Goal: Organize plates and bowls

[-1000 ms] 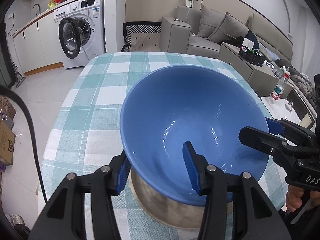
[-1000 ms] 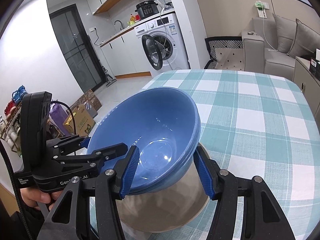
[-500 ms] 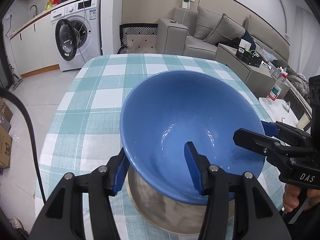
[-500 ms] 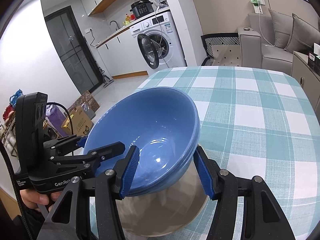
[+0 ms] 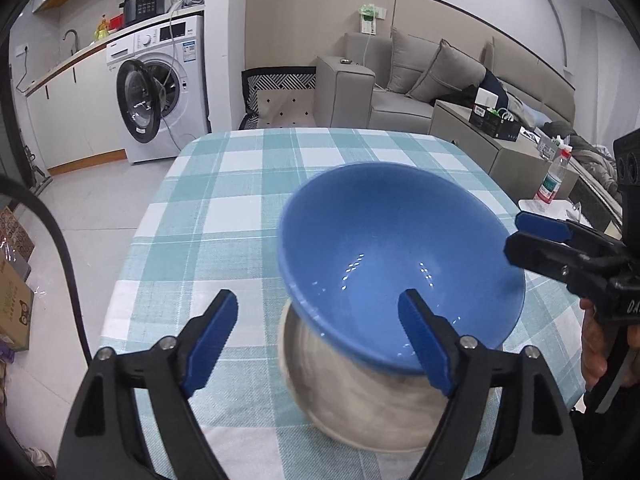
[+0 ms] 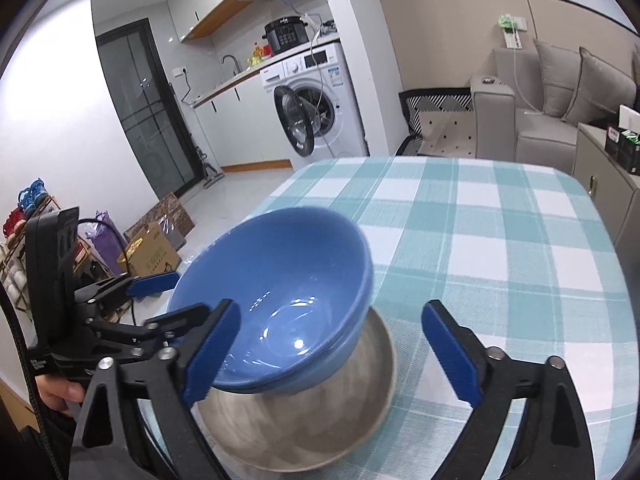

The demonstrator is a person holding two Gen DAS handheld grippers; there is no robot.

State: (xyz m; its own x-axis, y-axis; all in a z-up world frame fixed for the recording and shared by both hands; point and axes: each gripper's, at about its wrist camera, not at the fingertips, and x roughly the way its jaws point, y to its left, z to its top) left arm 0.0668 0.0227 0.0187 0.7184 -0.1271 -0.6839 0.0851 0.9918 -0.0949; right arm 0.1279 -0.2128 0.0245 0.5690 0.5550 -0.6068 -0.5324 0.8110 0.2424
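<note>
A blue bowl (image 5: 384, 264) rests tilted inside a steel bowl (image 5: 360, 408) on the checked tablecloth (image 5: 224, 216). In the right wrist view the blue bowl (image 6: 280, 296) shows a doubled rim, as if two were nested, above the steel bowl (image 6: 320, 428). The jaws of my left gripper (image 5: 320, 340) are opening: one pad is over the bowl's near rim, the other stands clear to the left, and neither presses. My right gripper (image 6: 332, 354) is opening too, its pads apart on either side of the bowl's near edge. Each gripper shows in the other's view: left gripper (image 6: 164, 300), right gripper (image 5: 528, 240).
The far half of the table (image 6: 500, 232) carries only the cloth. A washing machine (image 5: 160, 92) with its door open and a grey sofa (image 5: 400, 80) stand beyond. Cardboard boxes (image 6: 152, 248) lie on the floor to the left. A bottle (image 5: 554, 180) stands right of the table.
Both grippers have spread their jaws off the blue bowl's rim. The bowl has settled lower and tilted into the steel bowl, and it sits further right in the left wrist view.
</note>
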